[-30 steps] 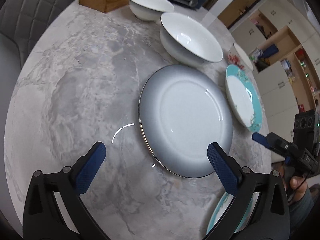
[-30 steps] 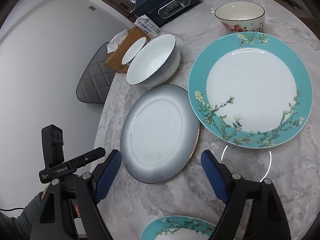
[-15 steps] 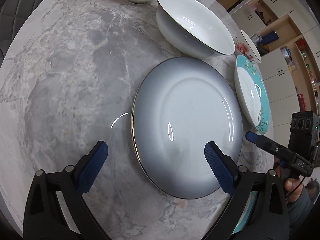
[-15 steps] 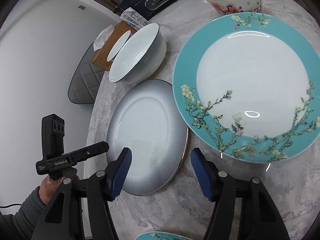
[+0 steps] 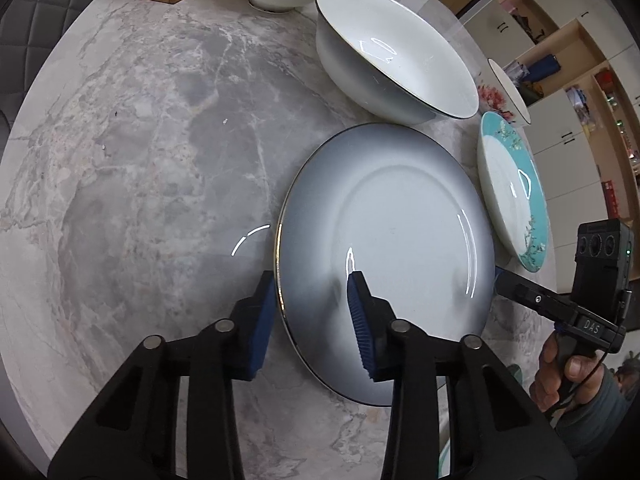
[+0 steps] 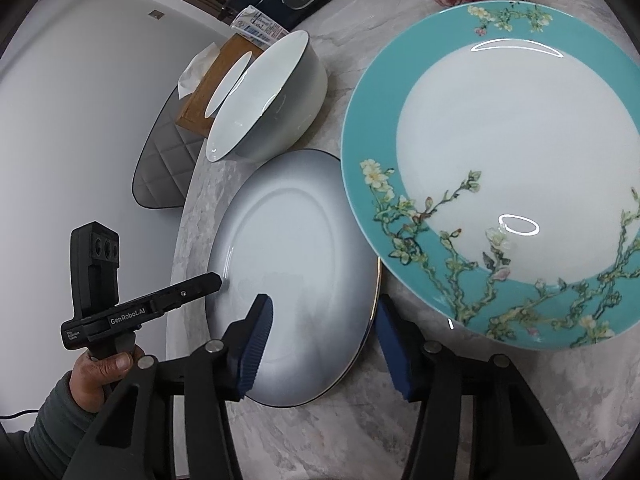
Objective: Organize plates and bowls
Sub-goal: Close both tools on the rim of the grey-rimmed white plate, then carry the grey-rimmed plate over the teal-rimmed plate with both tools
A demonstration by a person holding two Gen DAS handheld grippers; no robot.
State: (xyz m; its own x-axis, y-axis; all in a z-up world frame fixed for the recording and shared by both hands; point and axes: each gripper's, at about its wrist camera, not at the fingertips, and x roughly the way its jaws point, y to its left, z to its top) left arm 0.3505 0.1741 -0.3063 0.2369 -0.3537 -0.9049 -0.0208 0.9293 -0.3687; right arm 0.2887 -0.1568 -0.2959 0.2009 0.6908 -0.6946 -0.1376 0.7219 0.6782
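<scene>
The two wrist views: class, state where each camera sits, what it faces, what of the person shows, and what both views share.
Left wrist: on the left tool, facing down at the grey plate; the right hand shows.
Right wrist: on the right tool, its jaws closing astride that plate's rim; the left hand shows.
Shared: grey plate, white bowl, teal plate.

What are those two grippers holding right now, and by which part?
Both are closing on the grey plate: the left gripper straddles its near left rim, the right gripper its near right rim. Whether the pads press yet cannot be told.

Both wrist views close, angled down at marble table (image 5: 152, 168); share grey plate (image 5: 400, 216) from opposite sides
</scene>
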